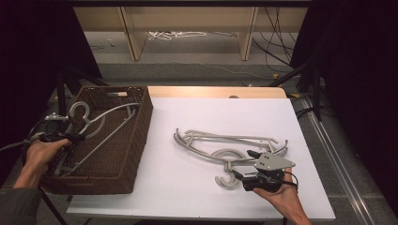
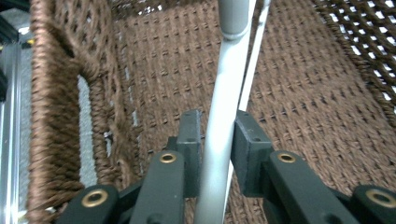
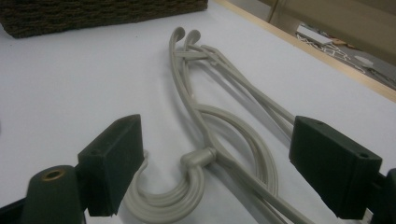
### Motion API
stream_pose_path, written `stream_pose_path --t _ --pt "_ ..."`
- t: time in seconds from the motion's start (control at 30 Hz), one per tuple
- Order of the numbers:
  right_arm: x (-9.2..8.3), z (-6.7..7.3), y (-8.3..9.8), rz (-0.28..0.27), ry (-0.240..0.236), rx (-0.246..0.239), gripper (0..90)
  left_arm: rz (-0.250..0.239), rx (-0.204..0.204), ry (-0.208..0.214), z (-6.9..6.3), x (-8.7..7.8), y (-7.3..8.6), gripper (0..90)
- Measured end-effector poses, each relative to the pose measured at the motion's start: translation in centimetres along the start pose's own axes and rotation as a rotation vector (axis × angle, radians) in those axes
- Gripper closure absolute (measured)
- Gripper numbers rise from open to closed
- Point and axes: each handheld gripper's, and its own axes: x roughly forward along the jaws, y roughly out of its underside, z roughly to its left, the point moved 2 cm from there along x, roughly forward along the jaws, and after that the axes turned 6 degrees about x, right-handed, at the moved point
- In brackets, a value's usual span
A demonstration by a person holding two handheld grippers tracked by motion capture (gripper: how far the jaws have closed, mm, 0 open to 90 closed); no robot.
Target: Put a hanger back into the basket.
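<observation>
A hanger is being released into the basket by the left gripper, its jaws slightly parted. The right gripper, wide open, is being readied over the hangers on the table; closing on a hook is called for next.

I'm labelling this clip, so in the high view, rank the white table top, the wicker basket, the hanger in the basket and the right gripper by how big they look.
1. white table top
2. wicker basket
3. hanger in the basket, spanning most of the basket's length
4. right gripper, jaws open by the hangers on the table

All four differ clearly; none are too close to rank.
</observation>
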Motion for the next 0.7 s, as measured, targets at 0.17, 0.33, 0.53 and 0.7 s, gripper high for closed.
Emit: stream_pose_path --t 0.17,0.33,0.53,0.7 --pt "0.1 0.0 0.0 -0.005 0.0 0.0 18.6 -0.006 -0.041 -0.053 0.3 -0.1 0.1 68.9" --pt "0.1 0.0 0.0 -0.005 0.003 0.001 18.6 -0.002 -0.07 -0.099 0.8 -0.3 0.4 62.0" --pt "0.0 -0.1 0.1 -0.001 0.001 0.005 18.6 -0.065 -0.108 -0.123 0.6 -1.5 0.2 44.3" --pt "0.1 -0.1 0.0 -0.013 0.008 0.008 18.6 -0.14 -0.092 -0.128 -0.4 -3.8 -1.1 37.8"
